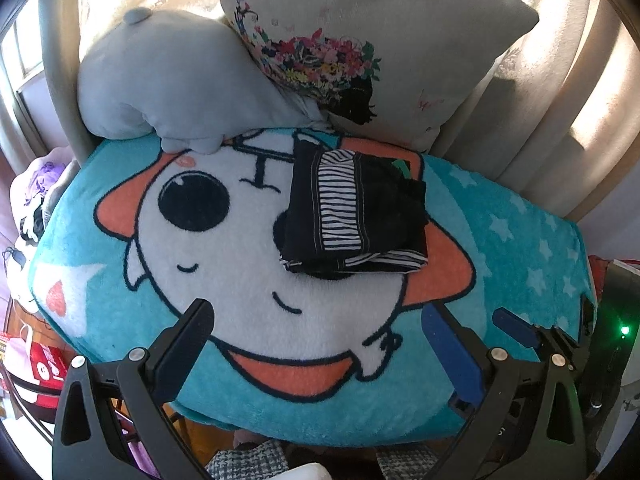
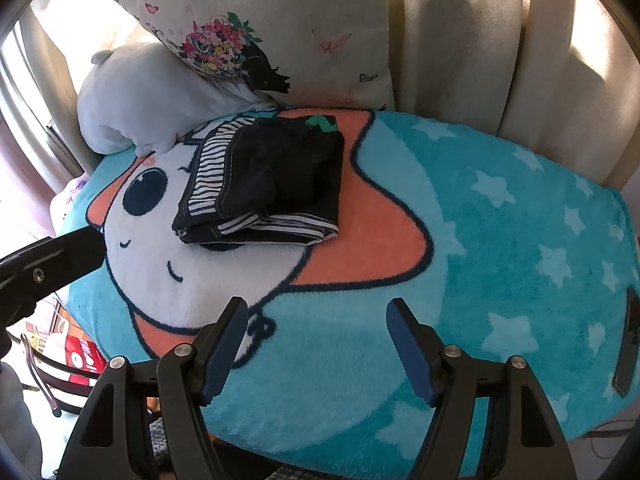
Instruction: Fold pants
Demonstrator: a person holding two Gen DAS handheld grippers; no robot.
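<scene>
The dark pants (image 1: 354,210) with a black-and-white striped band lie folded in a compact bundle on the turquoise cartoon blanket (image 1: 280,320). They also show in the right wrist view (image 2: 264,184), left of centre. My left gripper (image 1: 316,320) is open and empty, held back from the bundle near the blanket's front edge. My right gripper (image 2: 316,320) is open and empty too, also short of the bundle. The right gripper's blue finger (image 1: 516,326) shows at the right of the left wrist view. The left gripper's black finger (image 2: 60,256) shows at the left of the right wrist view.
A grey plush pillow (image 1: 160,88) and a floral cushion (image 1: 360,40) lean at the back of the seat, against cream curtains (image 2: 480,40). Red boxes (image 2: 80,352) and clutter lie on the floor at the left. A dark flat object (image 2: 628,344) lies at the blanket's right edge.
</scene>
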